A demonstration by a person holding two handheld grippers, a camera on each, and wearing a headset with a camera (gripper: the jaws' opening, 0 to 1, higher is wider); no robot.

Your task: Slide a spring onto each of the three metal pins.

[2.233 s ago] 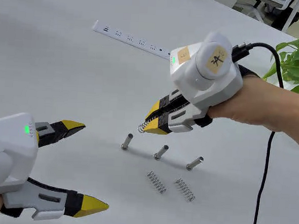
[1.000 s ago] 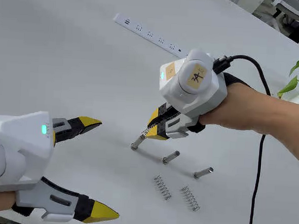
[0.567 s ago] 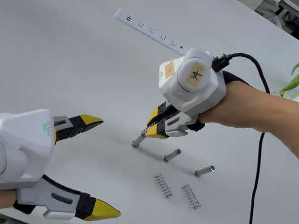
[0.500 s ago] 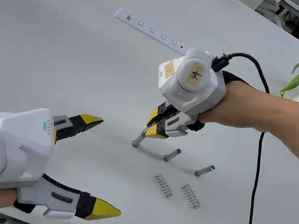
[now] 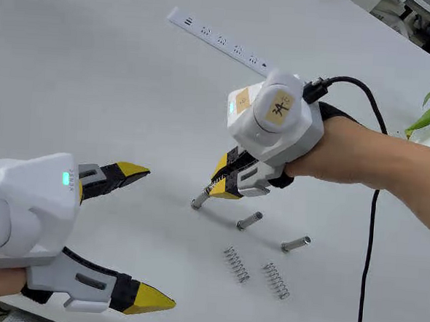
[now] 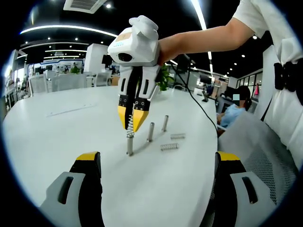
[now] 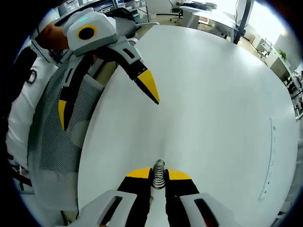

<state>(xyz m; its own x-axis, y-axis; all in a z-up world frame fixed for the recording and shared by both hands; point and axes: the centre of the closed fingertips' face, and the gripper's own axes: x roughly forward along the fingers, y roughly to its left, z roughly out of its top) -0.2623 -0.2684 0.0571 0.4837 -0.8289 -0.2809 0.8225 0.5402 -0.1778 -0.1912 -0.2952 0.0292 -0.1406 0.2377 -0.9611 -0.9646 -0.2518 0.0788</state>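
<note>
I see the white table (image 5: 97, 66). My left gripper (image 5: 158, 238) is wide open and holds nothing. My right gripper (image 5: 217, 190) pinches a spring (image 7: 159, 171) right at the top of the first pin (image 5: 199, 200). The second pin (image 5: 249, 221) and third pin (image 5: 296, 244) stand at 4 o'clock from it. Loose springs (image 5: 236, 264) (image 5: 275, 280) lie at 6 o'clock from those.

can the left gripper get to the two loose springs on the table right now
Probably yes. The left gripper is open and empty, and the two loose springs lie on bare table with nothing between. The right gripper, holding a third spring at the end pin, sits beside that path.
</note>
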